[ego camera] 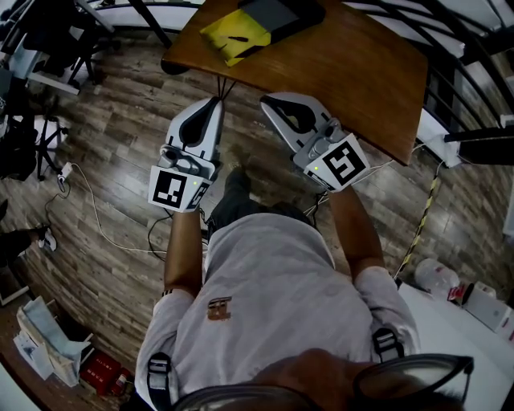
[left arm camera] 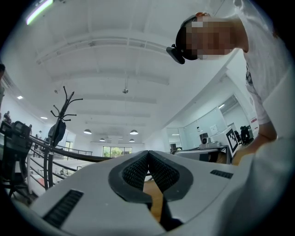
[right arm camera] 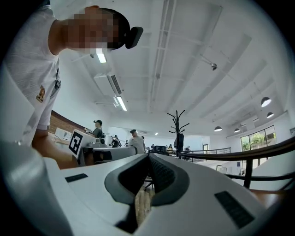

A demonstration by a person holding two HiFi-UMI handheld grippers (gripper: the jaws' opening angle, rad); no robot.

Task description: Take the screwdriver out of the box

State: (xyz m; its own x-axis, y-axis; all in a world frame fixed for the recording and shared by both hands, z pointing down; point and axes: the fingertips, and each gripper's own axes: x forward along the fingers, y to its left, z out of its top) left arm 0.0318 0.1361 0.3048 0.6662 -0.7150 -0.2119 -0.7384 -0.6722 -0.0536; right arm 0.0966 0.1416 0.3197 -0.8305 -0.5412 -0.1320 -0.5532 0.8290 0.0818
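Well, left tool (ego camera: 217, 101) and right tool (ego camera: 265, 100) are both pinched shut on nothing by the bench (ego camera: 361, 72) near edge, and I can't spot the screwdriver yet, probably inside the dark box (ego camera: 281, 14) at the far edge; likely light, stiff, best grabbed by its handle.

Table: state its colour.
The table is brown, with a wood look. It shows best in the head view.
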